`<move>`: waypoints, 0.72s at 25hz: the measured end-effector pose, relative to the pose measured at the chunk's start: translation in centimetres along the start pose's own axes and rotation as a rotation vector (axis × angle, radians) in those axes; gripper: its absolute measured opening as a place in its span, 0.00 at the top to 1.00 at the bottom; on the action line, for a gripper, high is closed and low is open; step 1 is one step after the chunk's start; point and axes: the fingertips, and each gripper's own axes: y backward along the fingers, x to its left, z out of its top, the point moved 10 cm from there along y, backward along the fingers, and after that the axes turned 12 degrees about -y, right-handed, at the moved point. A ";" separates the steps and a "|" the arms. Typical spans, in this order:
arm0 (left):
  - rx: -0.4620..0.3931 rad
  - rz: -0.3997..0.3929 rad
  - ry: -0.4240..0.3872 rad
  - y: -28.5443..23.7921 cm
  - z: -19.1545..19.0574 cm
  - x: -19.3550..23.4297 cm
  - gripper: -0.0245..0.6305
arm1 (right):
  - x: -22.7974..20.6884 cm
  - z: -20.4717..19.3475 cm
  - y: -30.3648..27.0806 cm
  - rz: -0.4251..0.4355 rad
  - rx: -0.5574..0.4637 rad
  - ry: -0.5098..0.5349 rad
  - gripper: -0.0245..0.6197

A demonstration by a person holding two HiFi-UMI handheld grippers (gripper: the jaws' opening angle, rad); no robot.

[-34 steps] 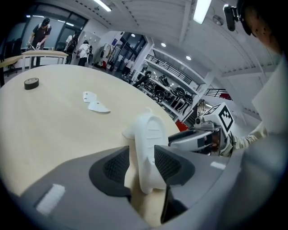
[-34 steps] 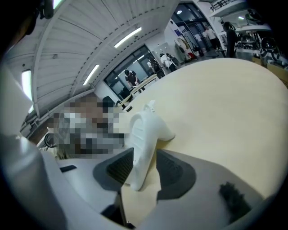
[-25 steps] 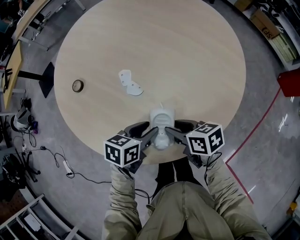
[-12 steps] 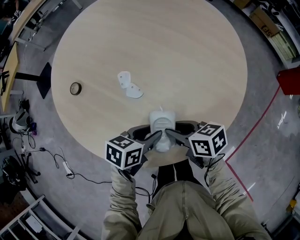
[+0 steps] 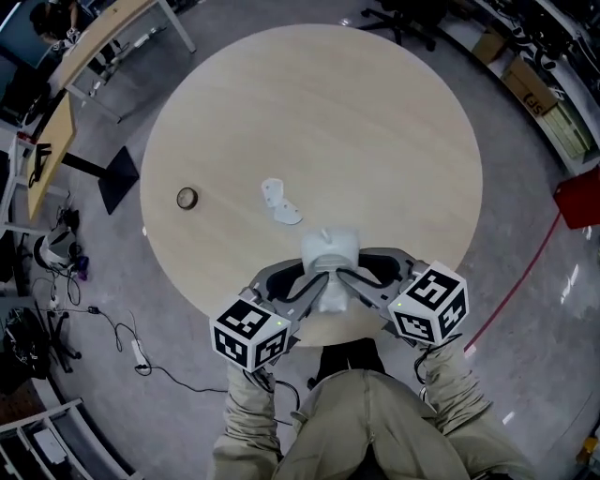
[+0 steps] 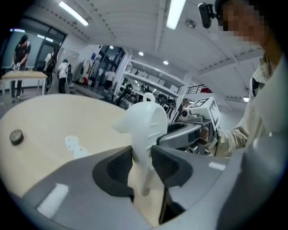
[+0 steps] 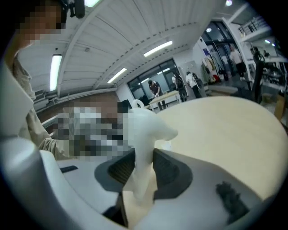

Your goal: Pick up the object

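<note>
Round pale-wood table (image 5: 375, 122), top mostly bare. The white object (image 5: 328, 251) is at its near edge, in front of the person, pinched from both sides. Left gripper (image 5: 317, 279) is clamped on the object's left side and right gripper (image 5: 345, 278) on its right. Both sets of jaws have just been closing, w/ the object between them. In the left gripper view the dark pads (image 6: 121, 164) press the object's narrow lower part (image 6: 144, 123). Same in the right gripper view, pads (image 7: 166, 168) tight on it (image 7: 144, 130). Its lower end hangs free below the pads and looks clear of the tabletop. On the table further left: a small tape roll (image 5: 187, 198) and, nearer the middle, a flat white piece (image 5: 281, 202), well apart from each other. Floor (image 5: 525, 375) is grey and glossy, w/ a red line (image 5: 516, 281) running diagonally on the right and a red thing (image 5: 579, 199) at the right edge. Cables (image 5: 122, 328) trail on the left, w/ a desk (image 5: 75, 66) far left and boxes (image 5: 530, 84) far right. Gripper views show a ribbed ceiling w/ strip lights (image 6: 175, 13), glass fronts, and people standing far off (image 6: 21, 47).
</note>
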 end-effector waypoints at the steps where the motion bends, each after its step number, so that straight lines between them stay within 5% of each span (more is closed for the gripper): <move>1: -0.036 0.028 -0.045 0.8 1.4 -0.5 0.75 | 0.8 1.3 0.8 0.010 -0.029 0.057 0.76; 8: -0.212 0.190 -0.301 6.9 6.9 -5.6 0.75 | 7.6 5.3 5.8 0.076 -0.174 0.369 0.76; 18: -0.266 0.273 -0.345 8.4 6.4 -9.9 0.75 | 9.5 3.5 8.3 0.134 -0.222 0.447 0.76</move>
